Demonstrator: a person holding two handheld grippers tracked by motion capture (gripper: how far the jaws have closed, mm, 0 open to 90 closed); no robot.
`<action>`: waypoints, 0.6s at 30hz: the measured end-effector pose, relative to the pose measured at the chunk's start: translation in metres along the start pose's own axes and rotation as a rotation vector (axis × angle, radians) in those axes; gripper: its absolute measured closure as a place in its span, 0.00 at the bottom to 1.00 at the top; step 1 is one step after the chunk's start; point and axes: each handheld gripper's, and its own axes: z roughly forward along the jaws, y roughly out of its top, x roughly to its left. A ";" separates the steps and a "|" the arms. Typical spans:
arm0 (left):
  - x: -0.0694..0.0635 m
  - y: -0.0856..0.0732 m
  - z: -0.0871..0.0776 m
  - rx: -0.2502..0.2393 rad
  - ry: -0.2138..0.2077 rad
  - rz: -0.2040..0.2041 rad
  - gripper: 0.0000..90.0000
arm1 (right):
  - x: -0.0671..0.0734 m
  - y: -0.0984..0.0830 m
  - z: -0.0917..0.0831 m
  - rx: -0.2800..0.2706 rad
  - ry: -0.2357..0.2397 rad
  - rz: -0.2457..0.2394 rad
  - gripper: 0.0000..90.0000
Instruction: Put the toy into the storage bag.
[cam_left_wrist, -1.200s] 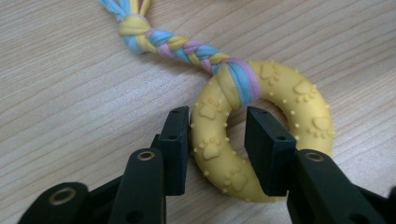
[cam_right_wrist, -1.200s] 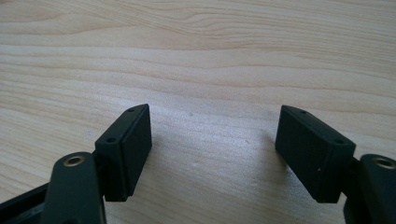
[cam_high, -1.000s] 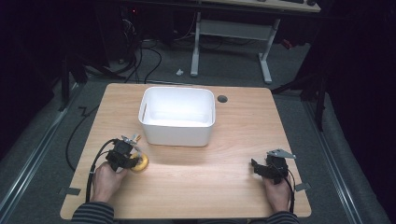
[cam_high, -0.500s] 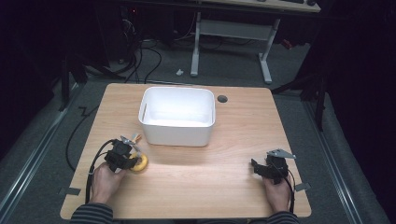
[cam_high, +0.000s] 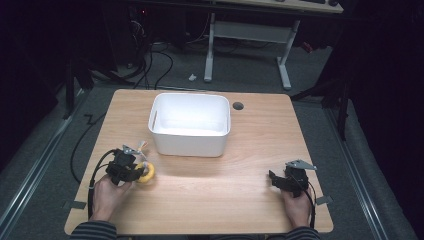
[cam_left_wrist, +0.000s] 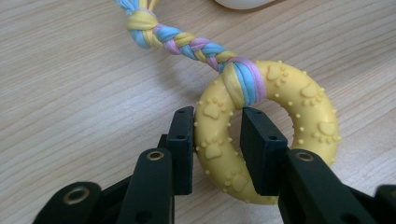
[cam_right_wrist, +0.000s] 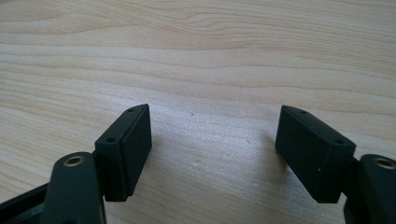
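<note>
Dark room, grey floor (cam_high: 45, 145), a desk frame (cam_high: 245, 35) beyond the white bin (cam_high: 190, 125). Wooden surface (cam_high: 250, 150) carries the bin near its far edge. Left claw (cam_high: 131, 169) — near-left of the bin — clamped on yellow ring toy (cam_left_wrist: 261, 135), which rests on the surface. Right claw (cam_high: 275, 179) — near-right of the bin — wide, nothing between.

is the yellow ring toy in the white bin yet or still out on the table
Out. The yellow ring toy lies on the wooden table beside the white bin, with the left gripper clamped on its rim.
</note>
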 end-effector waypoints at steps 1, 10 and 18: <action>0.001 0.000 -0.002 -0.006 0.000 -0.002 0.73 | 0.000 0.000 0.000 0.000 0.000 0.000 0.30; 0.010 -0.006 -0.020 -0.052 -0.027 -0.044 0.73 | 0.000 0.000 0.000 0.000 0.000 0.000 0.30; 0.015 -0.007 -0.030 -0.065 -0.038 -0.063 0.73 | 0.000 0.000 0.000 0.001 0.001 0.000 0.30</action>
